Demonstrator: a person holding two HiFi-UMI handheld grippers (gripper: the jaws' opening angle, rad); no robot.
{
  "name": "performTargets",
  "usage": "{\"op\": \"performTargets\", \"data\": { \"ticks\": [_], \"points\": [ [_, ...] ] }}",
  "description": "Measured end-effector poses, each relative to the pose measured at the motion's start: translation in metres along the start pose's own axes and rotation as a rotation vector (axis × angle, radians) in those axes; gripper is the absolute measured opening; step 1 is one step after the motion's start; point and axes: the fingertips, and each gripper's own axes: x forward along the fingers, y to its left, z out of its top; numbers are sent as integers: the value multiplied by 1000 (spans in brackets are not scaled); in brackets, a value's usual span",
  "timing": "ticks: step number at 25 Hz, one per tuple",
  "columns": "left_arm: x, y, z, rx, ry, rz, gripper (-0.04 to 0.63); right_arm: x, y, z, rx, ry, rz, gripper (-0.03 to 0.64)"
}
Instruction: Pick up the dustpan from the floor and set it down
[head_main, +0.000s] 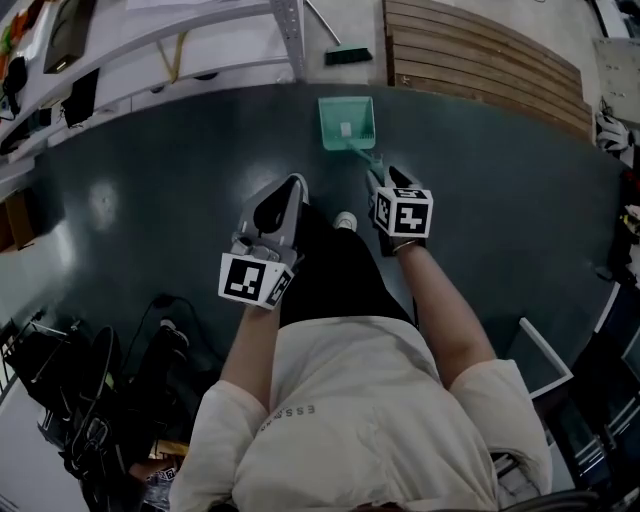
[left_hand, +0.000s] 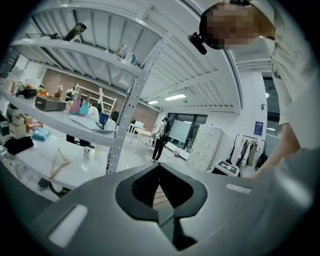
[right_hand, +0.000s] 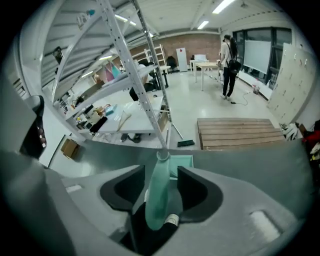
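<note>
The dustpan (head_main: 346, 122) lies flat on the dark floor (head_main: 170, 170), its pan turned away from the person and just short of a pallet (head_main: 480, 55). In the pan is one small pale patch; whether it is a label or a scrap cannot be told. A brush (head_main: 347, 56) lies beyond, near the pallet's corner and apart from the dustpan.

In the head view the near end of the handle (head_main: 362, 153) runs under the right tongs (head_main: 388, 180) and is lost there. In the right gripper view the jaws and the handle cover most of the pan, and only its far rim shows. The things on the shelves (left_hand: 60, 120) are too small to name.

The right tongs point steeply down over the handle and are released. The jaws stand apart with the handle between them, closer to the jaw at that view's left, and a gap shows on the other side. The left tongs (head_main: 296, 186) hang to the left of the dustpan, apart from it, clenched on nothing, their tips meeting.
</note>
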Motion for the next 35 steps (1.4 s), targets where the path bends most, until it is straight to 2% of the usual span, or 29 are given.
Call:
{"op": "performTargets", "data": {
  "ticks": [5,9,11,13,18,20,22,26,31,35],
  "points": [
    [18,14,-11,0,33,5,9,40,-9,-7,-12,97,-20,201],
    [29,26,-21,-21,50,-3,9,63,-18,-13,14,155,-70,201],
    [28,33,-23,-33,56,-4,9,70,-18,-13,26,156,-93,194],
    [27,37,-25,-40,57,-9,9,73,-16,-8,42,137,-98,137],
    [26,44,-36,-69,76,-12,9,76,-12,-1,14,131,-124,118],
    [25,42,-39,-73,87,-23,9,72,-16,-3,-13,127,-167,83],
    [24,38,-36,-69,85,-37,9,67,-20,-4,-2,120,-185,75],
    [23,36,-27,-52,71,-45,9,48,-20,3,47,109,-166,74],
    [14,25,-5,-34,51,-42,9,1,-12,10,11,80,-123,74],
    [-1,15,11,-5,34,-8,9,-46,-10,15,-14,33,-114,74]
  ]
}}
